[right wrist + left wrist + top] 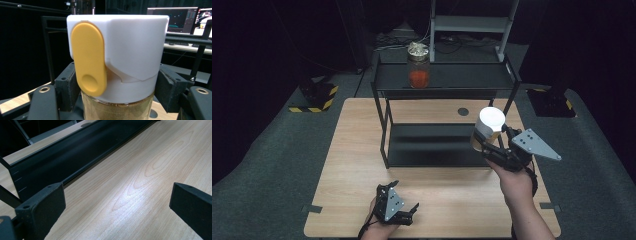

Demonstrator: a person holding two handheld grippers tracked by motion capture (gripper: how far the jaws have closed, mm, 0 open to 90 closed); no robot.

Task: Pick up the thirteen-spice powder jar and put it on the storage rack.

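While our left tongs [404,212] rest low at the near edge of the bench [352,165], spread wide with nothing between them, our right tongs [487,145] are closed on a jar [488,129] and hold it in the air beside the right front post of the black rack [447,80]. In the right gripper view the jar [117,62] stands upright between the pads, which press on it just under its white cap; the cap has a yellow flip tab, and brown powder shows through the clear body below. In the left gripper view we see bare wood grain between the two pads [42,207], with the rack's lower shelf [67,157] just beyond. On the rack's top shelf stands a second jar [418,65], with red contents and a pale lid, well apart from ours.
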